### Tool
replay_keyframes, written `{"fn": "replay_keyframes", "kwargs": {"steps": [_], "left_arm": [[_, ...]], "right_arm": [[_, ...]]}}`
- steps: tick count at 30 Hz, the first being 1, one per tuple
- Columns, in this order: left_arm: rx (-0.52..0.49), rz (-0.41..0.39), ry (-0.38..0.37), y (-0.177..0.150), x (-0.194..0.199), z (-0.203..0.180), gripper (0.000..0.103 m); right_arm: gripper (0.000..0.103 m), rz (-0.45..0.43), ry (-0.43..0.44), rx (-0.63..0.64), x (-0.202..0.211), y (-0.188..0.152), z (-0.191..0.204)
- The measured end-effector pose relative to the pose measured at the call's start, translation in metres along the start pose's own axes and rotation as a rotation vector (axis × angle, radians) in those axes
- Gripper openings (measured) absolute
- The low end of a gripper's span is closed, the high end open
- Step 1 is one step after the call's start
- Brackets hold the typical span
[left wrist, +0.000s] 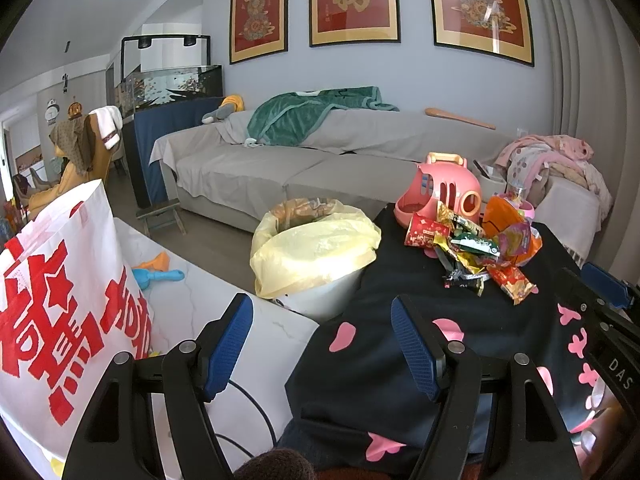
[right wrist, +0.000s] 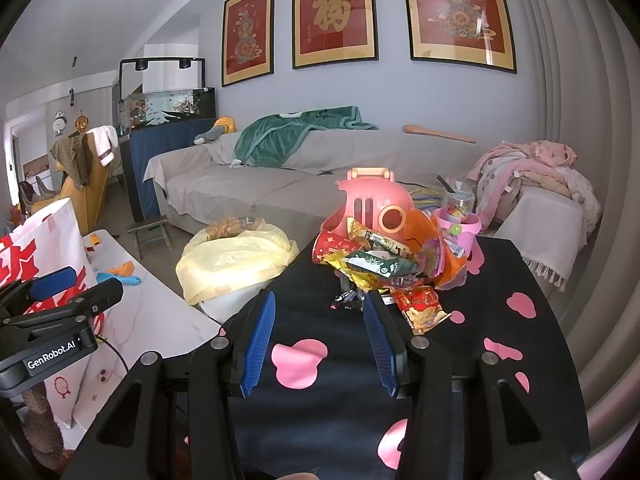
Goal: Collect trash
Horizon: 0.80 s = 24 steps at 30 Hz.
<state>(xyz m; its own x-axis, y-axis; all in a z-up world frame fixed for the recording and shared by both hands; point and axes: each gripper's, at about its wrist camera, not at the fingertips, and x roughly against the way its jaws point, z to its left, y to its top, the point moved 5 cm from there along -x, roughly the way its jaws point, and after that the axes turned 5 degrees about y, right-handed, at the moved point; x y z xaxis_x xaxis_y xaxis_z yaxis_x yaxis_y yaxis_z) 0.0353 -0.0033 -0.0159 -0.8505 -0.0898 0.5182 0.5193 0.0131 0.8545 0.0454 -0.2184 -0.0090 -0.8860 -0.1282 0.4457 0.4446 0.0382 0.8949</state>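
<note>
Your left gripper [left wrist: 322,344] is released, its blue pads spread wide with nothing between them, hovering low in the frame over the seam between the white marble counter [left wrist: 192,304] and the black cloth with pink shapes [left wrist: 384,280]. Your right gripper [right wrist: 320,344] is likewise released and empty, its fingers pointing up the frame straight at the trash. That trash is a heap of snack wrappers [right wrist: 380,268] sitting on the black cloth just above the centre of the right wrist view (right of centre in the left wrist view), piled against a pink toy carrier [right wrist: 370,204]. The nearest piece, a red and gold wrapper [right wrist: 420,308], lies flat with its long axis running from upper left to lower right, its near end just beyond your right fingertip [right wrist: 370,308]. A green packet [right wrist: 376,266] lies roughly crosswise on top of the heap. The waste bin [left wrist: 320,292], lined with a yellow bag [left wrist: 312,248], stands left of the heap, touching the edge of the black cloth; inside it you can see orange and brown rubbish near the rim, though what it is stays unclear. A small pink bucket [right wrist: 460,228] at the right of the heap holds small colourful items. A white paper bag with red lettering [left wrist: 60,300] stands at the left edge.
</note>
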Motion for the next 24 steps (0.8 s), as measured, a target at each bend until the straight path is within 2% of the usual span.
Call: {"fn": "replay_keyframes", "kwargs": {"steps": [24], "left_arm": [[-0.001, -0.008, -0.002, -0.001, 0.002, 0.0012, 0.072]], "right_arm": [[0.044, -0.002, -0.003, 0.0, 0.0015, 0.0015, -0.0017]]}}
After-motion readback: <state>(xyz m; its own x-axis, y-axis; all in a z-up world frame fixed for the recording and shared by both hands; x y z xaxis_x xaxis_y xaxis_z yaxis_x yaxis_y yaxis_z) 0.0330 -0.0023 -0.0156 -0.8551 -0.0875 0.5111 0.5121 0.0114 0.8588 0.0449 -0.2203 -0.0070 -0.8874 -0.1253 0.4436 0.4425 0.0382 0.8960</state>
